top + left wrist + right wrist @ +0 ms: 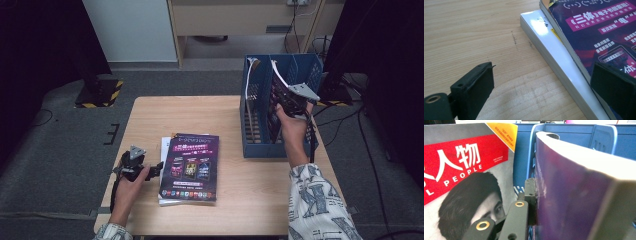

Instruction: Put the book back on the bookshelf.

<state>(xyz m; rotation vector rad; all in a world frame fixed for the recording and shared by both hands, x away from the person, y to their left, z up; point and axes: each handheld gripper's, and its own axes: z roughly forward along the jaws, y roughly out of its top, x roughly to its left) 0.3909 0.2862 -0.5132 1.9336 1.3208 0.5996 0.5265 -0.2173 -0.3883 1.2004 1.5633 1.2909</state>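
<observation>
Magazines lie stacked on the desk (pixel 150 115) at my left: a purple-covered magazine (pixel 191 167) with pink banners and white Chinese print tops a thick white-edged book (pixel 554 55). My left hand-held gripper (pixel 157 169) rests just beside that stack, jaws wide with nothing between them. Over at the right, my right hand-held gripper (pixel 280 97) is clamped on a thick purple book (pixel 574 195) standing in the blue file rack (pixel 255 125); its cover is blurred and unreadable, its lower part hidden by the rack wall.
</observation>
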